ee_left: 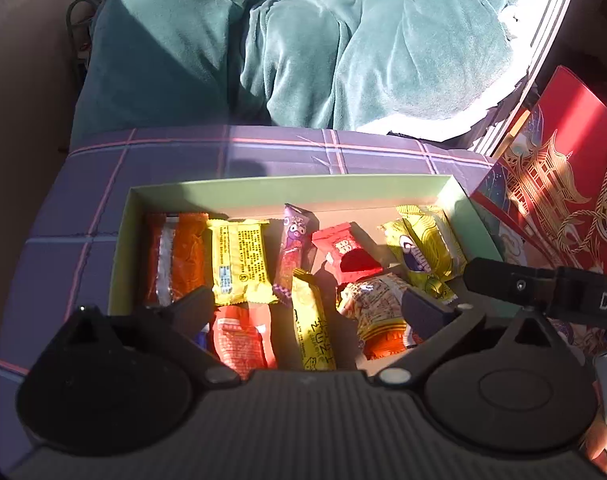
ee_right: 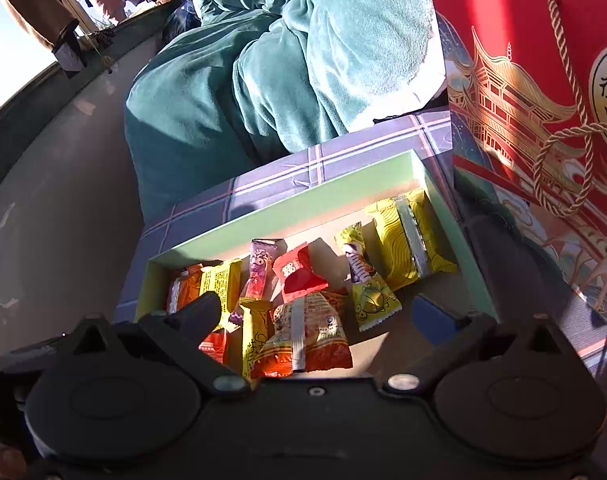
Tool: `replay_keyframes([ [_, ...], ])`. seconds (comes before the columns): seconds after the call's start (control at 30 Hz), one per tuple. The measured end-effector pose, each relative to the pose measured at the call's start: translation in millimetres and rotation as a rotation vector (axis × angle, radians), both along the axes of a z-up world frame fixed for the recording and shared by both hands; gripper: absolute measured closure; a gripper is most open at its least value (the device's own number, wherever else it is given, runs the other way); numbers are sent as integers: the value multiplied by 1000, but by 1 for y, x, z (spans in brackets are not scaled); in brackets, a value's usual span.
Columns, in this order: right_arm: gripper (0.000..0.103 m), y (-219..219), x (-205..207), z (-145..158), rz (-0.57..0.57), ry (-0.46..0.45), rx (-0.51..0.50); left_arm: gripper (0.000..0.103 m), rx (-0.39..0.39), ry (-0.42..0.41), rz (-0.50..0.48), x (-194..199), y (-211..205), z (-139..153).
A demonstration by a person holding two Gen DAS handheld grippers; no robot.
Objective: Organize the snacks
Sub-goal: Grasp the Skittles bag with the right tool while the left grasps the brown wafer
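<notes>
A shallow light-green box (ee_left: 287, 186) (ee_right: 303, 200) lies on a checked purple cloth and holds several wrapped snacks. Among them are an orange pack (ee_left: 183, 256), a yellow pack (ee_left: 239, 264), a purple stick (ee_left: 293, 252), a small red pack (ee_left: 345, 256), a yellow stick (ee_left: 313, 328) and an orange-white pack (ee_right: 303, 332). My left gripper (ee_left: 307, 312) is open and empty, hovering over the box's near side. My right gripper (ee_right: 317, 316) is open and empty over the same box. The right gripper's finger (ee_left: 515, 284) pokes into the left wrist view at right.
A red gift bag (ee_right: 543, 80) with gold drawings and a rope handle stands right of the box. A green plush blanket (ee_left: 303, 40) lies behind the cloth-covered surface (ee_left: 183, 156). A grey floor (ee_right: 63, 200) shows at left.
</notes>
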State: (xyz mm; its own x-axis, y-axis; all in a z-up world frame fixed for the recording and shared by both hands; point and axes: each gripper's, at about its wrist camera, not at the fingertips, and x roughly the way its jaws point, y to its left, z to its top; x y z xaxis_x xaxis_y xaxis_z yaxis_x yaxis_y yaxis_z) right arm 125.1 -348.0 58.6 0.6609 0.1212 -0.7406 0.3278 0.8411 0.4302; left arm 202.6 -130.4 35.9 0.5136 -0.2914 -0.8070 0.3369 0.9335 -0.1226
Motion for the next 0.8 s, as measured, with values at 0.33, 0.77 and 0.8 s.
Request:
replay_keyframes([
  [0.33, 0, 4, -97, -14, -21, 61, 11, 0, 36, 36, -113, -86, -5, -18],
  [0.77, 0, 38, -160, -53, 15, 138, 60, 0, 130, 110, -152, -145, 16, -65],
  [0.8, 0, 42, -163, -54, 22, 140, 51, 0, 142, 113, -154, -148, 19, -69],
])
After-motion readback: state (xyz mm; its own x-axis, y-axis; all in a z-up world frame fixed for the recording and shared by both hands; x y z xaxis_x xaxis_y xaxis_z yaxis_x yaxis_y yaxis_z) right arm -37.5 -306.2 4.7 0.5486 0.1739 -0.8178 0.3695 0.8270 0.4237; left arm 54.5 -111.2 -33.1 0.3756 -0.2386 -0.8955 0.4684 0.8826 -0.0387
